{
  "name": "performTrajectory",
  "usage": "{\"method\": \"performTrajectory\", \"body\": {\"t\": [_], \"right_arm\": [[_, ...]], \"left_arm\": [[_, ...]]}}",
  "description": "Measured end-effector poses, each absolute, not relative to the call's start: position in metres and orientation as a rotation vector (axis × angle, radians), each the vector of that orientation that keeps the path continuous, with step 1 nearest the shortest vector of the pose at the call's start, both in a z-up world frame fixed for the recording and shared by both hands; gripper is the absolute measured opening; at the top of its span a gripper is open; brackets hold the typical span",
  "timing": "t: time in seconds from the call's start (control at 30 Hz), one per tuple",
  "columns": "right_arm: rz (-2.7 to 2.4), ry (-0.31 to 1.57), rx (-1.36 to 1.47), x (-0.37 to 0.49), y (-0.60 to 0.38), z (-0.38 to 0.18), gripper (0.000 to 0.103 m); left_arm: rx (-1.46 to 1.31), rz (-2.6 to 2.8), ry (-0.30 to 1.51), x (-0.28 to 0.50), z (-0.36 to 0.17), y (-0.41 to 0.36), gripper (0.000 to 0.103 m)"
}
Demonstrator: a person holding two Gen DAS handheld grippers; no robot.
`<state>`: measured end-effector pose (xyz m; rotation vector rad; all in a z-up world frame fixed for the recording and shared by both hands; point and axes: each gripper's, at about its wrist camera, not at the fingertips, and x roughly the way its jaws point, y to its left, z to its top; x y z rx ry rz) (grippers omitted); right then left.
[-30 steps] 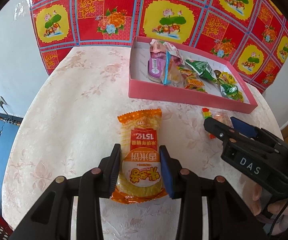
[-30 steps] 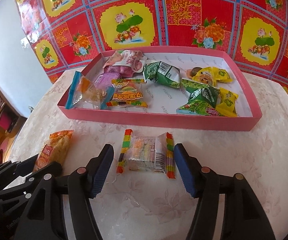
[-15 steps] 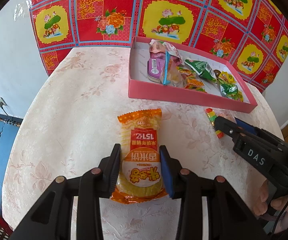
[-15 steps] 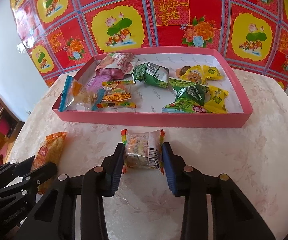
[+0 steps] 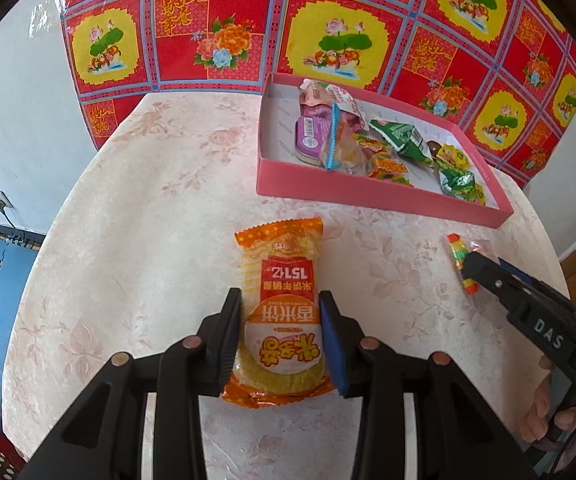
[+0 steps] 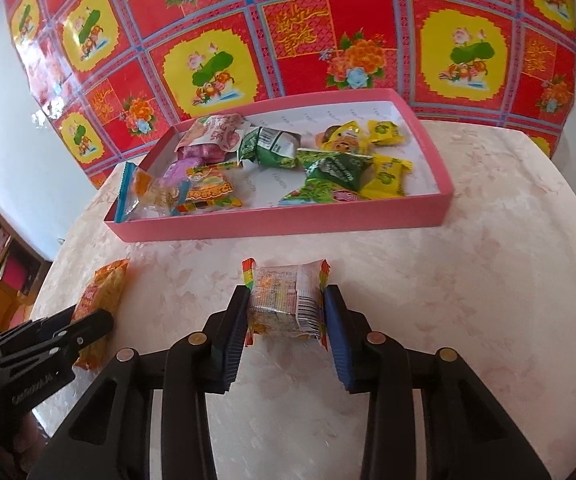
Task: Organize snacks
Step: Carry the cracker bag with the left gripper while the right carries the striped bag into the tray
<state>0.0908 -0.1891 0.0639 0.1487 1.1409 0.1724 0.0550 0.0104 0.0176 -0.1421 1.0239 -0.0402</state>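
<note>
A: You're working beside the pink box (image 6: 280,224), which is sitting at the far side of the table (image 5: 136,208) with a heap of wrapped snacks already in it. What's worrying you?

B: The near wall of that box. You're holding both packets low, just in front of it, so if you're carrying them straight across, a dangling crimped end could be catching the rim and pulling a packet out.

A: How are the grips looking?

B: Your left gripper (image 5: 280,336) is clamping the orange rice cracker packet (image 5: 280,312) across its width, jaws nearly as tight as they go. Its long axis is running toward the box, printed top facing you. Your right gripper (image 6: 286,320) has just been closing, and it's now pinching the small clear candy packet (image 6: 284,304) on its rainbow-striped ends.

A: And that one's axis?

B: It's lying parallel to the box's near wall, spanning jaw to jaw. The thin film is crumpling, so it could be slipping.
</note>
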Motion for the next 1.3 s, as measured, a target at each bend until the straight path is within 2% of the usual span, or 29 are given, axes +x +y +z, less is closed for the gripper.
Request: {"method": "performTrajectory", "body": {"t": [0.43, 0.97, 1.3], "right_arm": [[0.201, 1.106, 0.156, 0.095, -0.197, 0.086, 0.038], [0.219, 1.06, 0.185, 0.141, -0.209, 0.106, 0.038], [0.227, 1.07, 0.175, 0.174, -0.21, 0.1, 0.038]], "left_arm": [[-0.104, -0.086, 0.985, 0.063, 0.039, -0.008, 0.039], [-0.066, -0.123, 0.932, 0.12, 0.073, -0.04, 0.039], [-0.081, -0.126, 0.939, 0.157, 0.065, -0.053, 0.039]]}}
